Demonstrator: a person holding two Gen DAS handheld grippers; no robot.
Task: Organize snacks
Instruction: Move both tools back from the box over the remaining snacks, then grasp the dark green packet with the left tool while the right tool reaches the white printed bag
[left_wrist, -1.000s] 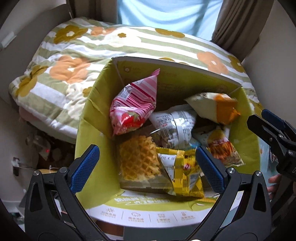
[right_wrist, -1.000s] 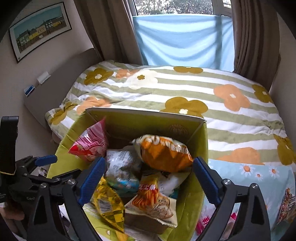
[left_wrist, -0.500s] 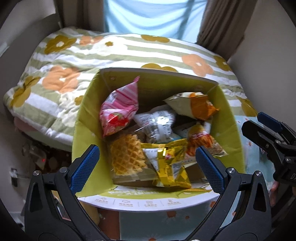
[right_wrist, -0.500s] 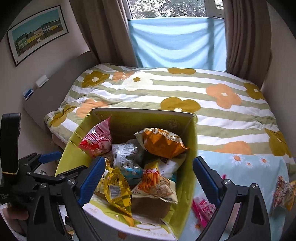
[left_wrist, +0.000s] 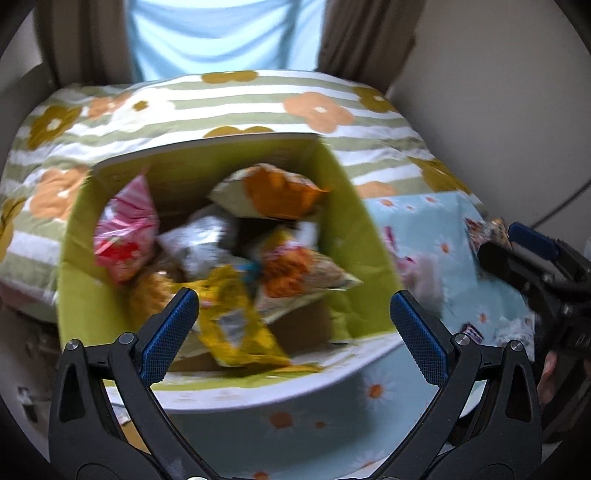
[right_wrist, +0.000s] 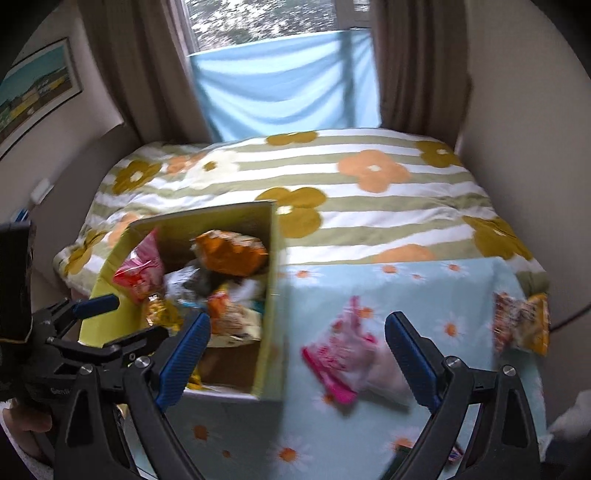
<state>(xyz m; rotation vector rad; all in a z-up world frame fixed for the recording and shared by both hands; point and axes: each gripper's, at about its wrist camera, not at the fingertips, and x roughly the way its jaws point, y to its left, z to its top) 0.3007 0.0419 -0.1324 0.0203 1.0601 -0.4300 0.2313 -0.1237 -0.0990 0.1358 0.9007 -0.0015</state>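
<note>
A green cardboard box (left_wrist: 354, 236) (right_wrist: 271, 295) stands on the bed, full of snack packets: a pink one (left_wrist: 125, 236), an orange one (left_wrist: 273, 192), a silver one (left_wrist: 199, 240) and a yellow one (left_wrist: 236, 317). My left gripper (left_wrist: 295, 314) hangs open and empty above the box's near edge. My right gripper (right_wrist: 297, 325) is open and empty above the light blue daisy cloth (right_wrist: 424, 280), just right of the box. A loose pink packet (right_wrist: 343, 362) lies on that cloth between its fingers' line of sight. An orange-yellow packet (right_wrist: 521, 325) lies at the cloth's right edge.
The striped flowered quilt (right_wrist: 369, 199) covers the bed behind the box. Brown curtains (right_wrist: 417, 62) and a blue sheet (right_wrist: 284, 81) hang at the window. Walls close in on both sides. A small packet (left_wrist: 472, 330) lies near the cloth's front right.
Both grippers have swung to the right and risen a little. The box has slid left in both views, and the daisy cloth with loose packets has come into view. Both stay open.
</note>
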